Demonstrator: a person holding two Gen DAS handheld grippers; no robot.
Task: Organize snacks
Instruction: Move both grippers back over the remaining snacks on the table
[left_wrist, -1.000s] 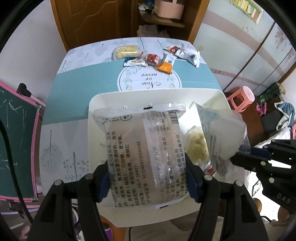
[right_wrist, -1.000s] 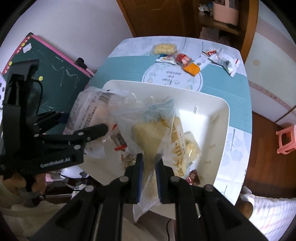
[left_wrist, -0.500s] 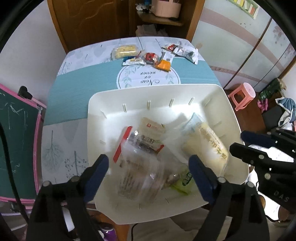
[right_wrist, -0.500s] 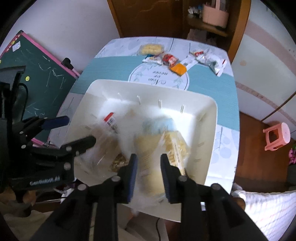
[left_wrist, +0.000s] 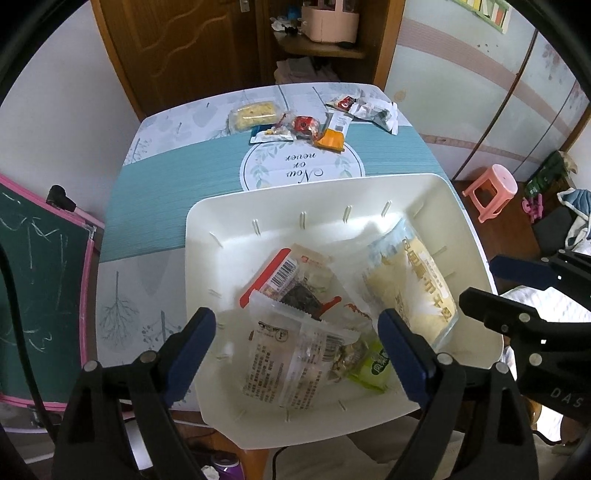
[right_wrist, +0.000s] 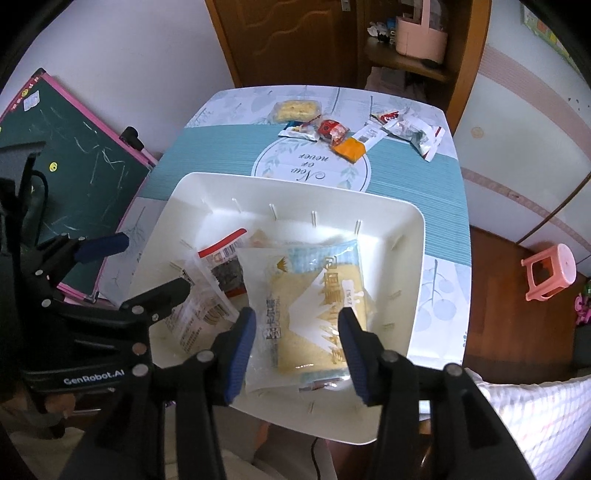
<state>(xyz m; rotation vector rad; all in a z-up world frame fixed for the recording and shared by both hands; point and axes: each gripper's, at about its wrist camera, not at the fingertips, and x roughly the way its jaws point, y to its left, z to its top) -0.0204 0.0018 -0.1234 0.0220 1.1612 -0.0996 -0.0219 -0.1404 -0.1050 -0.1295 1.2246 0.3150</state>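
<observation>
So both grippers were hanging over the white plastic basket (left_wrist: 469, 236), a squarish tub with rounded corners and thin slits along its walls, parked on the near end of the table (left_wrist: 155, 206). The left gripper (left_wrist: 295, 336) had its blue-padded jaws spread wide with nothing pinched. A crinkly clear packet (left_wrist: 291, 365) with printed text lay loose below them in the basket. The right gripper (right_wrist: 297, 338) had just been opening too, with its pads standing clear of the glossy yellow cake pack (right_wrist: 317, 306), which lay flat in the tub between them. There was also a red-edged wrapper with a barcode (left_wrist: 280, 277) and a small green sachet (left_wrist: 373, 365) in the pile. At the far end of the teal ribbed table runner (left_wrist: 177, 177), more snacks (left_wrist: 306, 125) sat scattered: a yellow biscuit tray, a red candy, an orange packet and some silvery wrappers.
</observation>
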